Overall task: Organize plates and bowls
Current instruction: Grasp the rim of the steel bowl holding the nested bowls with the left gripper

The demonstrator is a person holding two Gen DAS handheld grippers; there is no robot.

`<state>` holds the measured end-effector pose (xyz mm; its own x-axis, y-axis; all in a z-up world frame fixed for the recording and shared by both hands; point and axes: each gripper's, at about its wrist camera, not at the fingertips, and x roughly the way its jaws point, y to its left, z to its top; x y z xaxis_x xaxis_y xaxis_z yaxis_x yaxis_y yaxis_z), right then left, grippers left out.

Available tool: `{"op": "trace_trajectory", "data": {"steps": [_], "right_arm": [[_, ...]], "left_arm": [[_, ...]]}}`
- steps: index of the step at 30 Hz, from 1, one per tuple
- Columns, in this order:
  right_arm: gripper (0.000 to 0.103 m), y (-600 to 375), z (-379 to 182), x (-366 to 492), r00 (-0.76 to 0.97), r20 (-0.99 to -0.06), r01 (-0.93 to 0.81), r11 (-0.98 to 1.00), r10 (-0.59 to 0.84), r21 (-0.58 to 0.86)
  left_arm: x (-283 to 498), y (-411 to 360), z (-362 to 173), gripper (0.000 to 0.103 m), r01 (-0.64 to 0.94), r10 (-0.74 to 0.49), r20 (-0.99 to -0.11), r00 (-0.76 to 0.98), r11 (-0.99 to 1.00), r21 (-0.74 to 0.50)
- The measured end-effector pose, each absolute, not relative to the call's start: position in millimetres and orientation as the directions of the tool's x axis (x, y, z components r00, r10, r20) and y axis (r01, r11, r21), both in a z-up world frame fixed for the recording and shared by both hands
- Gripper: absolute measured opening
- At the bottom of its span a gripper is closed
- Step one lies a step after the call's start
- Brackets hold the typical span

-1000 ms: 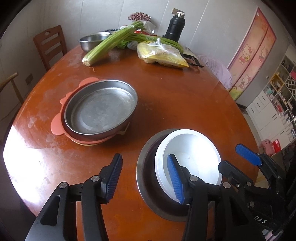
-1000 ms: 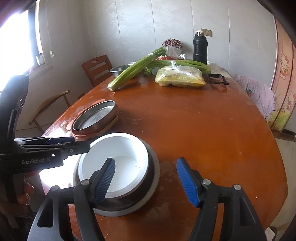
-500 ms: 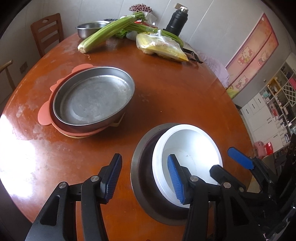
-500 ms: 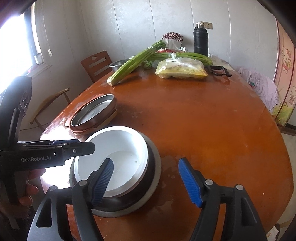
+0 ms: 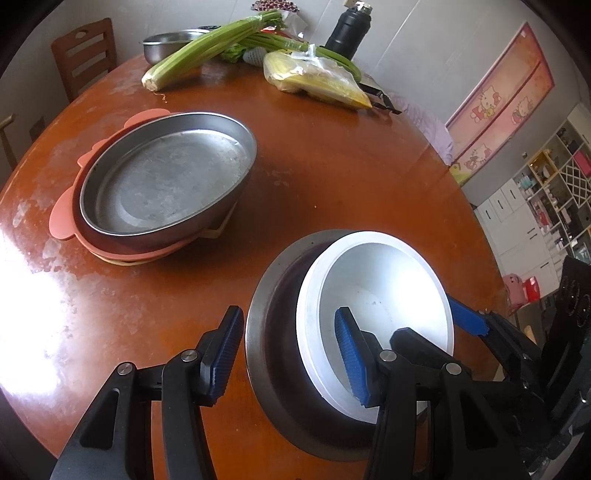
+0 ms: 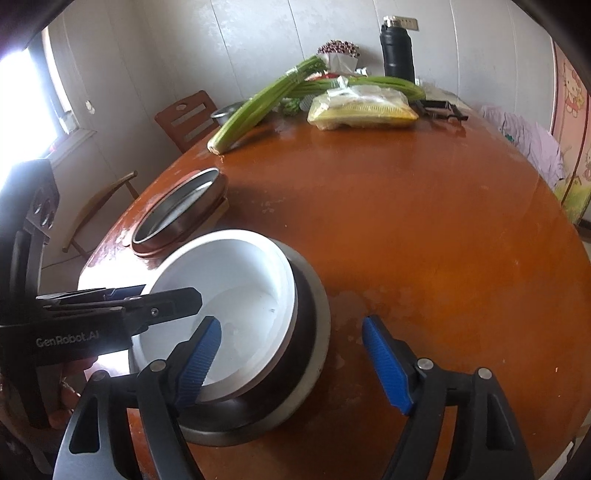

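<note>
presently, item by item. left gripper [image 5: 288,354]: enters from the bottom edge of its view, angled down over the table [image 5: 332,177]; jaws spread wide, straddling the near-left rims of the nested bowls, one finger outside the steel rim, the other inside the white bowl [image 5: 380,284]. contact with either rim cannot be confirmed. right gripper [image 6: 291,358]: enters from the bottom edge, likewise tilted down; jaws spread wide, left finger inside the white bowl, right finger hanging over bare table beyond the steel bowl [image 6: 317,332]; nothing pinched. white bowl: mouth up, seated off-centre in the steel bowl, lower centre-right of the left view. steel pan [image 5: 166,181]: oval, mouth up, long axis running lower left to upper right, stacked on a pink mat [image 5: 62,221], left of centre. far edge, upper frame: celery [image 5: 207,48], bagged corn [image 5: 321,81], black flask [image 5: 347,29], small steel bowl [image 5: 166,40].
</note>
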<state>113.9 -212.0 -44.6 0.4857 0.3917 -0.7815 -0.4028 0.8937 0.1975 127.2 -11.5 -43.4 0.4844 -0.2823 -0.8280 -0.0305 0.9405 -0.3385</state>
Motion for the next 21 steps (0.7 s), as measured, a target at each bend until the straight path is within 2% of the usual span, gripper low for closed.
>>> {"op": "trace_trajectory", "data": {"steps": [12,17,21], "right_arm": [[0.078,-198,-62,116,0.406,-0.815,-0.413,0.879,0.413,0.24],[0.069,-193,-58,110,0.418,-0.804,-0.437,0.869,0.423,0.23],[0.068,-191,-57,107,0.421,-0.802,-0.444,0.868,0.423,0.225]], "left_arm": [[126,-16,-54,0.053,-0.011,-0.303,-0.832,0.465,0.938,-0.348],[126,-22,-54,0.05,0.004,-0.305,-0.831,0.465,0.939,-0.343],[126,-23,-55,0.05,-0.004,-0.298,-0.833,0.467,0.941,-0.339]]}}
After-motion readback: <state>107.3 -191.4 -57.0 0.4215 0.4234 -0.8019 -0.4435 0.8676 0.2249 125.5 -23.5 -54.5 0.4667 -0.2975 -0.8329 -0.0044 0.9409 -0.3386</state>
